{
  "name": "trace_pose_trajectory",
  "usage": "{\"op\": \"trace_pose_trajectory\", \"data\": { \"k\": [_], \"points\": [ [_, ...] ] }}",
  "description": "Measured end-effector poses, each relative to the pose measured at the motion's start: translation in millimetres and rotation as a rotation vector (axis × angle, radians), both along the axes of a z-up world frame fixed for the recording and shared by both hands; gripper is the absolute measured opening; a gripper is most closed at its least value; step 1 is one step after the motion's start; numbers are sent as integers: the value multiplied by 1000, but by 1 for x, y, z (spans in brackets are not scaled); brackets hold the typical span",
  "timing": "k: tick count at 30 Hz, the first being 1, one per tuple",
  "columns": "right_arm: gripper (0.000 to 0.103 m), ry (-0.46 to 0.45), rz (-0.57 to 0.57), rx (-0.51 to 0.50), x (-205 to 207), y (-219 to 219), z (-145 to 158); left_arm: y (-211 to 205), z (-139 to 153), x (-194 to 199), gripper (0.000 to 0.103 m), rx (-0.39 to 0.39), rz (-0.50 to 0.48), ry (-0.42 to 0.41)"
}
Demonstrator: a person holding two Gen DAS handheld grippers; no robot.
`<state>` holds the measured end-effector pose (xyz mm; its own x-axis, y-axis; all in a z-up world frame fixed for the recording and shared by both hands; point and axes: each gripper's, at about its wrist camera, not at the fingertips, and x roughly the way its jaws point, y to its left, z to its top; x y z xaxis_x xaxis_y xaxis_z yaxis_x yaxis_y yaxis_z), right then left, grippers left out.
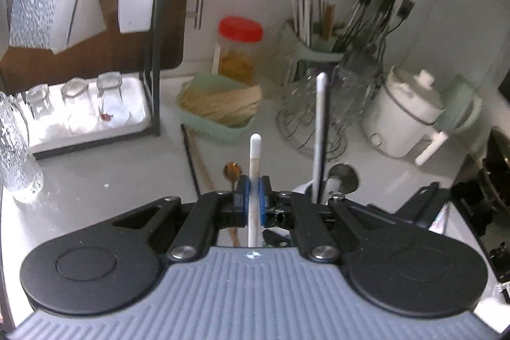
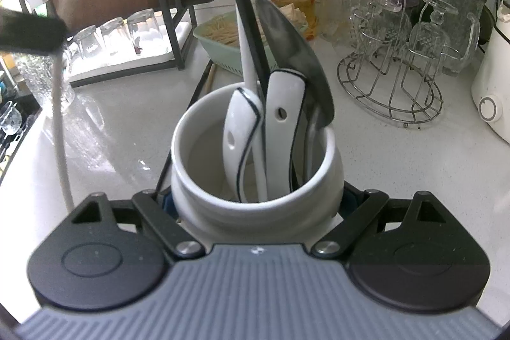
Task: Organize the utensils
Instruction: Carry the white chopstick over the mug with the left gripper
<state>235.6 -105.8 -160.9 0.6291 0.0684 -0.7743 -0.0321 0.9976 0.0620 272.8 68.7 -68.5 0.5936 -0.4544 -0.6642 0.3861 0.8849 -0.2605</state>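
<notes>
On the left, the left tool [image 1: 253, 191] was clamped tight on a slim white utensil handle [image 1: 255, 155], held above the table [image 1: 95, 180]. A gold spoon [image 1: 232, 170] and dark chopsticks [image 1: 191, 155] lay loose there, apparently unsorted. To the right, the right tool [image 2: 258, 206] gripped the white ceramic holder [image 2: 204, 180], already containing white spoons [image 2: 280, 117] and a steel ladle [image 2: 287, 47].

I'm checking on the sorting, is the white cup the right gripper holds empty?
No, the white cup already holds two white spoons, a metal spoon and a black chopstick.
</notes>
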Motion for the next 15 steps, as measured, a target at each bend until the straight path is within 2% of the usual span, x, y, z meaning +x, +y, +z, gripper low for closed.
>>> {"op": "trace_pose_trajectory", "data": {
  "k": [7,15],
  "points": [
    [92,-11,-6,-2,-2,0,-1,3,20,-13,7,-11,-31,-51],
    [92,-17,-15,3,-3,0,-1,0,33,-7,7,-41,-74,-67]
  ]
}}
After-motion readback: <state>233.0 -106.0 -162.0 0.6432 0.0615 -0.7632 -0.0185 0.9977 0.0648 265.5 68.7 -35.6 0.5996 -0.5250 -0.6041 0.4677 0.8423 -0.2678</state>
